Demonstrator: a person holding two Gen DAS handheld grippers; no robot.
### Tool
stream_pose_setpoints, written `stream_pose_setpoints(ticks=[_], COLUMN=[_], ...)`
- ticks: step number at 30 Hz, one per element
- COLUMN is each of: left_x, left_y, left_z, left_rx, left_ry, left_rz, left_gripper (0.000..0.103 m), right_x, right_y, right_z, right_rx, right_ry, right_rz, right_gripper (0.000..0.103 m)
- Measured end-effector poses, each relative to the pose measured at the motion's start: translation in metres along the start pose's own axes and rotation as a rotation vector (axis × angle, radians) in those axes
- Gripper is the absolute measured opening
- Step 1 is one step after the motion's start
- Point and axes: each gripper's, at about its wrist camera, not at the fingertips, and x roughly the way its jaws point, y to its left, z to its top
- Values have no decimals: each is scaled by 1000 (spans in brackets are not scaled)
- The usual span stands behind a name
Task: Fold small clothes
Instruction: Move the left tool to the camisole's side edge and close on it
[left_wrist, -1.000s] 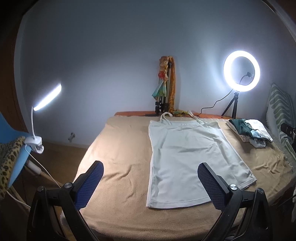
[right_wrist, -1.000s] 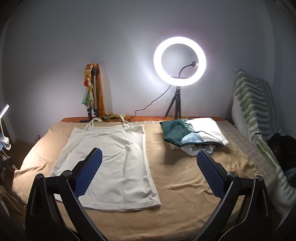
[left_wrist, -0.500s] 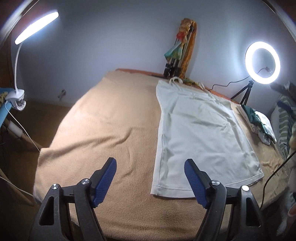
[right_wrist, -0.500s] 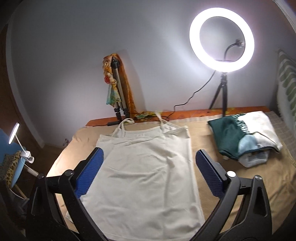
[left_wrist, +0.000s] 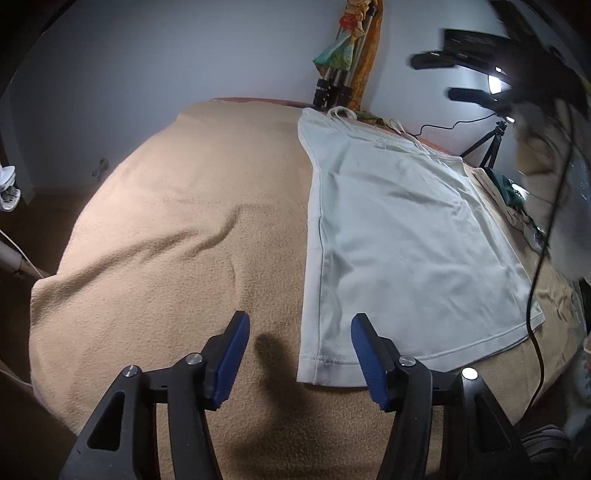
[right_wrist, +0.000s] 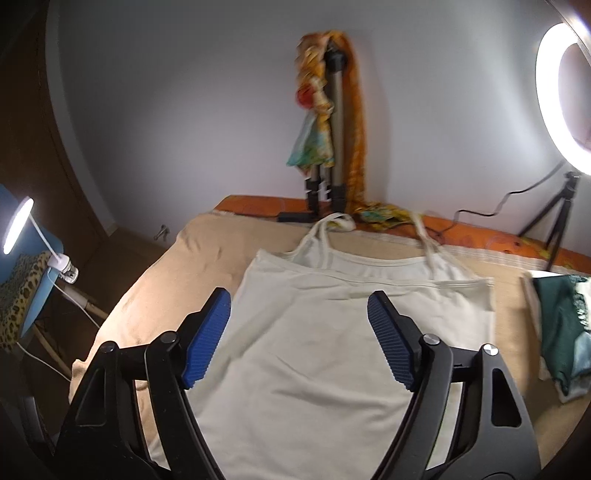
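Observation:
A white strappy tank top (left_wrist: 399, 236) lies flat on the tan blanket (left_wrist: 177, 236), straps toward the wall. My left gripper (left_wrist: 299, 332) is open and empty, low over the blanket, straddling the top's near left hem corner. My right gripper (right_wrist: 299, 306) is open and empty above the top (right_wrist: 332, 332), its fingers framing the upper left part below the left strap. The right gripper also shows in the left wrist view (left_wrist: 469, 70), blurred, at the upper right.
A pile of folded clothes (right_wrist: 561, 325) sits right of the top. A ring light on a tripod (right_wrist: 561, 92) and a tripod draped with scarves (right_wrist: 332, 122) stand at the wall. A clip lamp on a blue chair (right_wrist: 22, 243) is left. A black cable (left_wrist: 546, 236) hangs over the right.
Both grippers have moved forward and down toward the tank top. The left one has come close to the near left hem corner. The right one has shifted left toward the top's upper part.

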Motion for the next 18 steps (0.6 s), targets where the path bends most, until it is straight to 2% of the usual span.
stream_pose_setpoints(ticks=[2, 7, 11, 18], left_x=[6, 11, 12, 11], left_y=[-1, -4, -5, -2], left_z=[-1, -3, -3, 5], left_rx=[16, 71, 93, 89], left_ry=[20, 19, 16, 13], left_rz=[-9, -11, -54, -152], left_gripper=[45, 39, 22, 8], right_x=[26, 92, 133, 187], right_y=[12, 34, 40, 41], right_z=[6, 14, 19, 28], right_rx=[-20, -37, -42, -36], right_ry=[35, 135, 195, 288], right_rz=[14, 39, 21, -40], right_gripper=[74, 69, 64, 59])
